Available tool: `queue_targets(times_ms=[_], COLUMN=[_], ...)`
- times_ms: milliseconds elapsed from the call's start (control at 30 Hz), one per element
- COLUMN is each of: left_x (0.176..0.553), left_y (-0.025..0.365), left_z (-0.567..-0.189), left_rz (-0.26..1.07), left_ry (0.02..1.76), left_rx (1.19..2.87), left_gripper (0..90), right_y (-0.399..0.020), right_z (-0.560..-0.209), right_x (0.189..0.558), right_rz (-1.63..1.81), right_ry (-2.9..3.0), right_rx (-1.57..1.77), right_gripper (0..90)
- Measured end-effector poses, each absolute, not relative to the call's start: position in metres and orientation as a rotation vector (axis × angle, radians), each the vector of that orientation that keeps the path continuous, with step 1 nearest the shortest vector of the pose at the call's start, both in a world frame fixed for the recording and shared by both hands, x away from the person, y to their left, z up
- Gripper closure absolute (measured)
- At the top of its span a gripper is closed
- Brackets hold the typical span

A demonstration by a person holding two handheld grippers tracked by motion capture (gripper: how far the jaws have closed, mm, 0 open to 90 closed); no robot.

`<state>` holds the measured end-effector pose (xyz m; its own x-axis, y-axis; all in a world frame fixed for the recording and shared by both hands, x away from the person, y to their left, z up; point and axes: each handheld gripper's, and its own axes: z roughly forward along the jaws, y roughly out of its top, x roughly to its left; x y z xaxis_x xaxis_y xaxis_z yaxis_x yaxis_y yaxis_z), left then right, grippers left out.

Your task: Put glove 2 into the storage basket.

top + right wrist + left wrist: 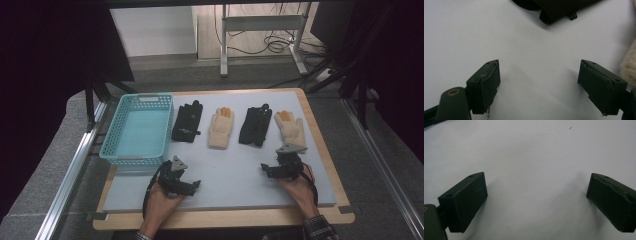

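Four gloves lie in a row across the far half of the white mat (227,172): a black glove (187,121), a cream glove with orange fingertips (221,127), a second black glove (255,126) and a second cream glove (291,128). My left gripper (192,186) rests near the front left of the mat, its jaws open over bare mat (536,195). At the front right, just in front of the right cream glove, my right gripper (267,170) is open (539,77) with nothing between its jaws. A black glove's cuff (556,7) lies ahead of it and cream fleece (630,65) at its right.
An empty teal plastic basket (131,160) stands at the left of the table, beside the first black glove. The mat lies on a wooden board (220,219). Beyond the table are a desk frame (260,25) and cables on the floor.
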<state>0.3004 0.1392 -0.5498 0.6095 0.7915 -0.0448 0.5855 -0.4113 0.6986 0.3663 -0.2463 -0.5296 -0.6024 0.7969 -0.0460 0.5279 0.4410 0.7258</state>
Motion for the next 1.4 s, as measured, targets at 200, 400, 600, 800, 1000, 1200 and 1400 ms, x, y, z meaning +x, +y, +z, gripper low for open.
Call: queue_targets(times_ms=[200,400,600,800,1000,1200,1400], left_x=[0.3,0.3,0.3,0.3,0.3,0.3,0.3], left_y=[0.139,0.139,0.139,0.139,0.139,0.14,0.14], left_z=[-0.55,-0.55,-0.55,-0.55,-0.55,-0.55,-0.55], left_rz=[0.384,0.384,0.386,0.386,0.386,0.387,0.387], left_ry=[1.081,1.081,1.078,1.078,1.078,1.077,1.074], left_rx=[2.141,2.141,2.146,2.146,2.145,2.146,2.15], left_gripper=[3.4,3.5,3.5,3.5,3.5,3.5,3.5], right_y=[-0.246,-0.239,-0.234,-0.234,-0.229,-0.22,-0.213], right_z=[-0.523,-0.518,-0.509,-0.496,-0.491,-0.486,-0.487], right_x=[0.37,0.382,0.393,0.411,0.435,0.46,0.484], right_rz=[1.012,1.027,1.03,1.047,1.027,1.007,0.991], right_ry=[2.314,2.321,2.303,2.268,2.266,2.259,2.23], right_rx=[1.127,1.123,1.125,1.139,1.139,1.141,1.174], right_gripper=[21.4,26.2,32.9,44.6,52.7,51.0,42.1])
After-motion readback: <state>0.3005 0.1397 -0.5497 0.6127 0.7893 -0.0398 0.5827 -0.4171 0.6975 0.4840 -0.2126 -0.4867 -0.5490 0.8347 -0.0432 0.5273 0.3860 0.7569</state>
